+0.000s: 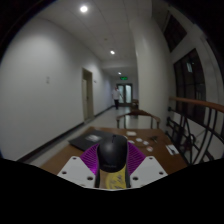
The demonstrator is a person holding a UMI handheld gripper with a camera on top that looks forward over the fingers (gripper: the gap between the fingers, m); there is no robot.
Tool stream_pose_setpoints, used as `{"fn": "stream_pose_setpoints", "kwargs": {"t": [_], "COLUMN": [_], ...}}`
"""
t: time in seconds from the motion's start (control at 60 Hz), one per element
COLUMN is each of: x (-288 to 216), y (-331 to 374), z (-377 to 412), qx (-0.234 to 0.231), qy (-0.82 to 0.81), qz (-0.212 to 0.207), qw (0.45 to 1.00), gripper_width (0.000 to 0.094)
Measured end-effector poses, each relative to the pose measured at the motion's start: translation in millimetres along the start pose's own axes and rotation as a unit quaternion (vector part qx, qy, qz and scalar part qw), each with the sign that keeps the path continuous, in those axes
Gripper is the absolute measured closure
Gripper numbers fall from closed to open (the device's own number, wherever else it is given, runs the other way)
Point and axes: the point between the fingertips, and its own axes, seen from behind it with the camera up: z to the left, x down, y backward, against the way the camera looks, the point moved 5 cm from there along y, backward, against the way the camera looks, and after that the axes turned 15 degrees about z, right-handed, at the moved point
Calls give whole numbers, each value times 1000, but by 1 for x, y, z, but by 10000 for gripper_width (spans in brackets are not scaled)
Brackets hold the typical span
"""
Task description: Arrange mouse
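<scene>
At the bottom centre of the frame, the gripper (112, 172) is pointing level and forward with its purple pads (94, 157) clamping a black mouse (112, 153), raised above the wooden table (150, 150), with a corridor (118, 85) receding toward the frame's centre.

One view only, from a wide-angle camera riding on the hand-held tongs (112, 170) and facing forward along their two fingers, which rise at its bottom. It sits low and very close over the brown wooden worktop (150, 155) just ahead of the tongs, tilted roughly level, so it looks across that surface and far down a long white-walled corridor (105, 95) beyond, ceiling lights overhead
</scene>
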Motion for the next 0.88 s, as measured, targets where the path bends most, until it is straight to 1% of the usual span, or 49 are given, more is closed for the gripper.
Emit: {"fn": "stream_pose_setpoints", "kwargs": {"t": [0.067,0.083,0.133,0.167,0.183,0.2,0.267,0.317,0.35,0.417,0.433,0.5,0.517,0.55,0.583,0.6,0.65,0.767,0.883], "x": [42,62,96,113,126,128,142,156,153,153,152,155,156,157,154,152,144,147,157], "y": [-25,-30,-49,-63,-48,-68,-84,-86,-90,-92,-93,-87,-85,-79,-72,-68,-54,-15,9], "z": [-23,-28,-31,-32,-46,-42,-52,-55,-55,-57,-52,-55,-55,-56,-57,-57,-53,-58,-77], "qx": [25,26,23,22,21,25,37,29,25,22,22,13,10,8,7,6,0,-18,-11], "qy": [2,4,-4,-13,-15,-20,-37,-44,-49,-46,-43,-17,-14,-9,-8,-7,-8,-33,-63], "qz": [51,66,107,125,135,139,152,165,153,156,159,171,176,183,180,174,159,136,128], "qw": [998,997,994,992,991,990,987,985,987,986,986,985,984,983,984,985,987,990,990], "gripper_width": [597,598,597,598,597,598,599,596,593,488,450,377,343,215,137,60,82,90,77]}}
